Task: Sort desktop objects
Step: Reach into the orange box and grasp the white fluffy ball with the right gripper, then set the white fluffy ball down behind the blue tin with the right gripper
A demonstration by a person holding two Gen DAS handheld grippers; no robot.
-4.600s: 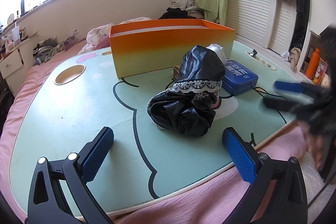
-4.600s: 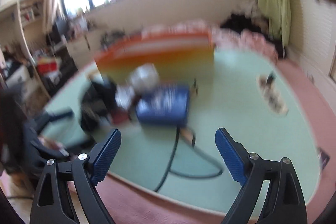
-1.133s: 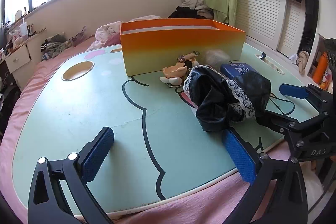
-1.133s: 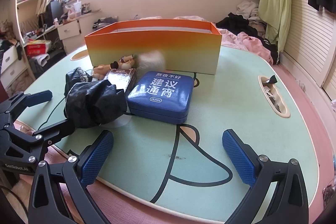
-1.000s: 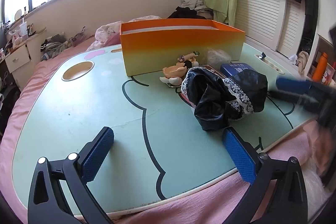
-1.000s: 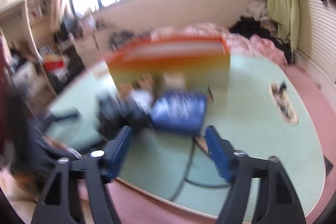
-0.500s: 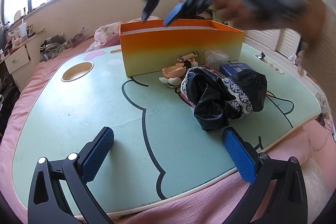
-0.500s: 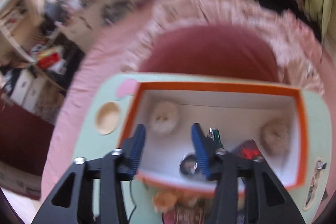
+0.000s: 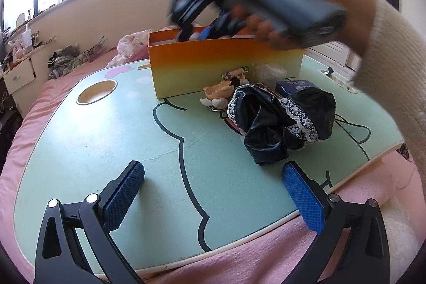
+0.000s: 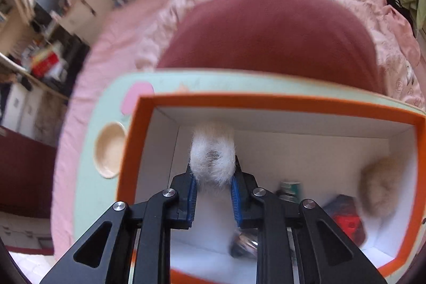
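Left black gripper with blue pads (image 9: pixel 213 193) gapes wide at six o'clock; right black gripper (image 10: pixel 213 177) points steeply down, fingers pinched close.

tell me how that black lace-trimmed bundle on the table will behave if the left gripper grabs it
The black lace-trimmed bundle looks crumpled and glossy, so it is probably floppy, sagging or unfolding when lifted. Its sheen suggests it may slip between the left gripper's fingers. Probably light; unlikely to roll.

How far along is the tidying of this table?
Partly done. The orange box already holds a beige pompom and some small items. The right gripper holds a white pompom over it. Left on the table: black lace-trimmed cloth, blue tin, a figurine.
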